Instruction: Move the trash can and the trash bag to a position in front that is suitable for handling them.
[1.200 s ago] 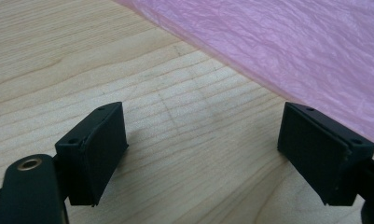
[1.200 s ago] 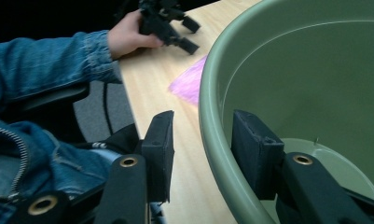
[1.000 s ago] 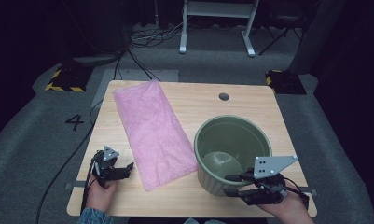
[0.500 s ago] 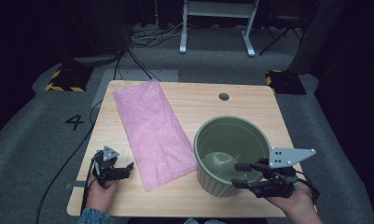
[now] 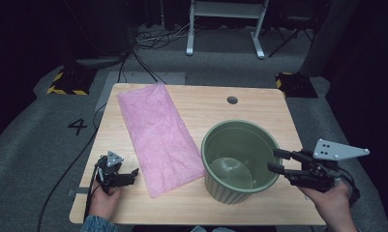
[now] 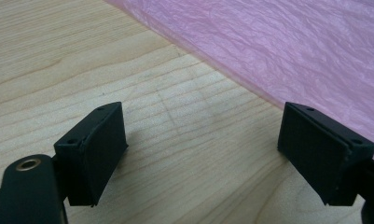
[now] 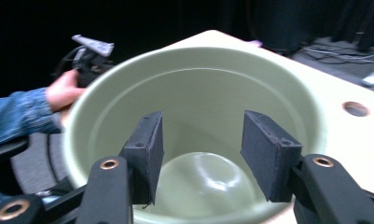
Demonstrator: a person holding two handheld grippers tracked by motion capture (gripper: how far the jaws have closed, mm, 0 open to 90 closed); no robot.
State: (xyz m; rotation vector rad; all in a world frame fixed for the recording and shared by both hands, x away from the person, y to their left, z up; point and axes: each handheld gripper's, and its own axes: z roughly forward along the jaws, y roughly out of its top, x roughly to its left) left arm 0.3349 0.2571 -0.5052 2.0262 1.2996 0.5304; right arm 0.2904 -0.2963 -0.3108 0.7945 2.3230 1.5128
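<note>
Green pot: big ribbed green pot (image 5: 240, 162) sits upright on the near right part of the wooden table (image 5: 259, 104), and you can see a rounded hump in its bottom from the right gripper view (image 7: 201, 175).
Right gripper: the right gripper (image 5: 277, 161) is level with the pot's rim on its right side, tips just at or over the rim in the high view. Its jaws have just been opening and now stand apart with nothing between them, pads not pressing on the pot wall.
Right hand: the hand (image 5: 329, 200) holding it comes in at the bottom right corner, off the table edge.
Pink sheet: crinkly pink sheet (image 5: 155, 135) lies flat, running diagonally from the far left of the table down to just beside the pot; can't tell if its near corner touches the pot.
Left gripper: the left gripper (image 5: 130, 175) rests low over bare wood near the front left corner, jaws spread wide and empty, the sheet's edge (image 6: 250, 88) just beyond its tips.
Left hand: wrapped round that gripper, blue denim sleeve (image 7: 17, 114) behind it.
</note>
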